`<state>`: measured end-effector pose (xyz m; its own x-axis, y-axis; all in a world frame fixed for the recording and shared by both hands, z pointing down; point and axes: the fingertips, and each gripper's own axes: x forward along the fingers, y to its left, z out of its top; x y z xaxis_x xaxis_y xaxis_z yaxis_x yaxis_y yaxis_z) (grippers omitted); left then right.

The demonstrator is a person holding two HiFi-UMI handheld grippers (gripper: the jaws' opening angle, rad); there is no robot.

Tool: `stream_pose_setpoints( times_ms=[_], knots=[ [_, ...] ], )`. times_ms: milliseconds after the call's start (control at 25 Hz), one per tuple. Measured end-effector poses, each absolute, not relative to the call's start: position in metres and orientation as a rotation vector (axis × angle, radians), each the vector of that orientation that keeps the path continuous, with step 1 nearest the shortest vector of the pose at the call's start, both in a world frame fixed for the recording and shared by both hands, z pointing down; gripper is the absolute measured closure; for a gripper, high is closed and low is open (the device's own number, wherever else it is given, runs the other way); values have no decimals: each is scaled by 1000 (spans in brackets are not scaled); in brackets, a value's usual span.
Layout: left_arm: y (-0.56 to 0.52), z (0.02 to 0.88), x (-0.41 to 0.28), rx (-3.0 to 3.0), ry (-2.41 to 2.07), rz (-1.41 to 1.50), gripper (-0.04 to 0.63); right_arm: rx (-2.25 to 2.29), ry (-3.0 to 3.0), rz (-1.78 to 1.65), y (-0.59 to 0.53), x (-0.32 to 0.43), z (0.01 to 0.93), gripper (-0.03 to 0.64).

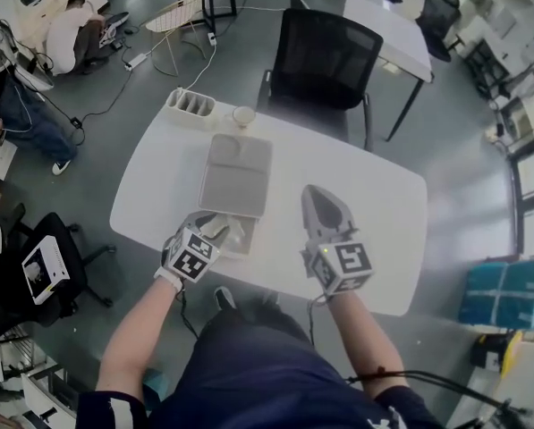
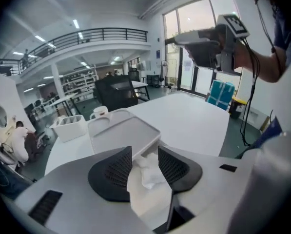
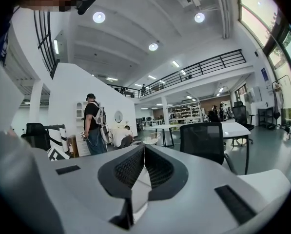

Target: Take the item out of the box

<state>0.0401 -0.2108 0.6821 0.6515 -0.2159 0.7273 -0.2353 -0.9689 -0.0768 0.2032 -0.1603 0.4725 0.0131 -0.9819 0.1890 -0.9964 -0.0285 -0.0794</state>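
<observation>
Softly crumpled white paper (image 2: 147, 177) lies in the rectangular box (image 1: 251, 239).

The right gripper (image 3: 145, 146) is seen with its black ribbed pads closed tip to tip. A pale wedge is visible in the gap below the tips; whether it is a held thing cannot be told. A black mesh office chair (image 3: 206, 140) is seen straight ahead, past a pale tabletop (image 3: 264, 179) at lower right. A white table (image 3: 235, 129) is noted beyond the chair. At left, a standing person in a black shirt (image 3: 92, 126) is recorded, with a second person in white (image 3: 120, 135) crouched just beside. A railed mezzanine (image 3: 203, 65) and round ceiling lights (image 3: 99, 17) are seen above.
</observation>
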Motion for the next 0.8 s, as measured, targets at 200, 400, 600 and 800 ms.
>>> stream_pose_setpoints(
  times_ms=[200,400,600,800],
  knots=[
    [-196,722,46,2786,-233,1426,400,2193,-2104,329,-156,209,482,598],
    [-191,756,48,2693,-82,1609,399,2234,-2054,337,-153,221,485,599],
    [-186,779,54,2598,52,1747,397,2278,-2016,366,-147,232,487,598],
    [-186,790,65,2584,86,1774,399,2293,-1987,384,-142,240,493,598]
  ],
)
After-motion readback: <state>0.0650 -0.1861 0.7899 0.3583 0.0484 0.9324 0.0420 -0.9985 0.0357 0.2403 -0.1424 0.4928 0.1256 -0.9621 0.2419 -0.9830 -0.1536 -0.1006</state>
